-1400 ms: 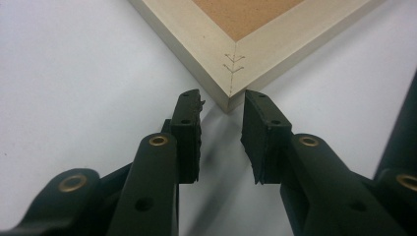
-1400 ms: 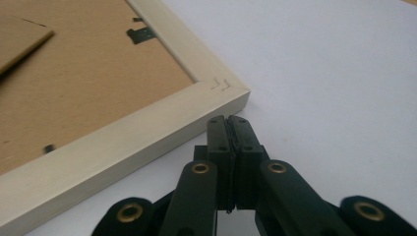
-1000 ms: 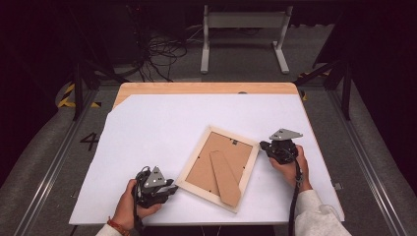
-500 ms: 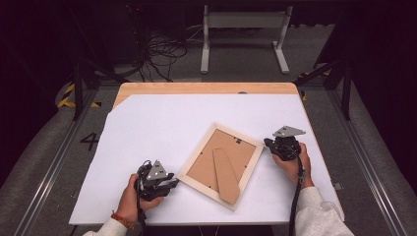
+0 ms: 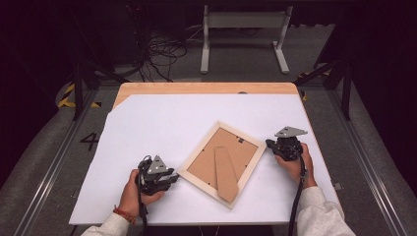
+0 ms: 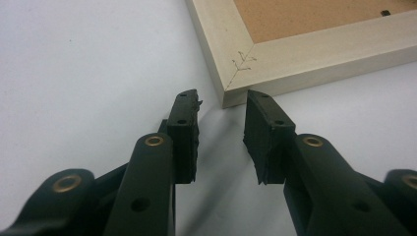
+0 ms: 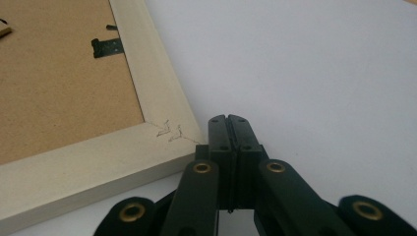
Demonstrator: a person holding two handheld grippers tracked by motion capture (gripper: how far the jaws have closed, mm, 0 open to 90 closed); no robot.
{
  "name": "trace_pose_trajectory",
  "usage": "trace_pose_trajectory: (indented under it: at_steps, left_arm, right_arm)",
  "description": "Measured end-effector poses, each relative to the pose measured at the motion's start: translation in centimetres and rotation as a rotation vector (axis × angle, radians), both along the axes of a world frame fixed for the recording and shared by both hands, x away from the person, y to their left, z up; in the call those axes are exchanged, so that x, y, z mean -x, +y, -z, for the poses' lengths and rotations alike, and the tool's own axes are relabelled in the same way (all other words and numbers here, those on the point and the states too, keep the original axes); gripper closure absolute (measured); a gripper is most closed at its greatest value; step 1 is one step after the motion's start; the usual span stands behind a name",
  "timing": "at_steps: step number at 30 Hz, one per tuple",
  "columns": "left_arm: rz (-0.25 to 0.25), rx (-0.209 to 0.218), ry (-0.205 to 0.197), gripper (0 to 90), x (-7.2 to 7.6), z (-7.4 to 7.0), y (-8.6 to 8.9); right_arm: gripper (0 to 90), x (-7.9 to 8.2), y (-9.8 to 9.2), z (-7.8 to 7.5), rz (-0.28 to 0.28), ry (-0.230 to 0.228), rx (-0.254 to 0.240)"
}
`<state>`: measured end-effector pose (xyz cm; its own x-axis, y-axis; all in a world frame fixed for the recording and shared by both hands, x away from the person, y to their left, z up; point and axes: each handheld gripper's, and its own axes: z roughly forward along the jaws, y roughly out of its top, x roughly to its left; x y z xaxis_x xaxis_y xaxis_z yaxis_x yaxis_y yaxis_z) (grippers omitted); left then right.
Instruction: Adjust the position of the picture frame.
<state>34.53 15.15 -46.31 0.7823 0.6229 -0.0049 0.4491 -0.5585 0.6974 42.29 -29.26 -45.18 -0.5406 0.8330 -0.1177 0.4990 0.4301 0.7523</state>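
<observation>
A light wooden picture frame lies face down and turned at an angle on the white table. Its brown backing board and fold-out stand face up. My left gripper lies low on the table at the frame's left corner. In the left gripper view the left gripper is open with nothing between the pads, and the frame's corner sits just beyond the tips. My right gripper is at the frame's right corner. In the right gripper view the right gripper is shut on nothing, right beside the frame's corner.
A strip of bare wood runs along the table's far edge. Beyond it are a white metal stand and loose cables on the floor. The near edge of the table lies close under both forearms.
The frame has shifted slightly to the right and away. The left gripper has edged up toward its left corner, and the right gripper sits a little farther right.
</observation>
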Motion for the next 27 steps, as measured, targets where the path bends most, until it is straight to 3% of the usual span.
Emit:
trace_pose_trajectory:
  at_steps: [12, 25, 27]
  left_arm:
    - [-0.016, -0.004, -0.001, 65.3, -0.8, 0.0, 0.1]
    - [-0.060, -0.025, -0.029, 64.3, -2.6, -0.1, -0.2]
    - [-0.064, -0.017, -0.018, 65.0, -2.9, -0.1, -0.2]
  right_arm:
    - [90.0, 0.6, -0.1, 0.1, -0.018, 0.021, -0.028]
    - [90.0, 3.6, 0.1, 0.4, -0.016, 0.009, -0.033]
    - [90.0, 4.1, 0.2, 0.4, -0.013, 0.004, -0.027]
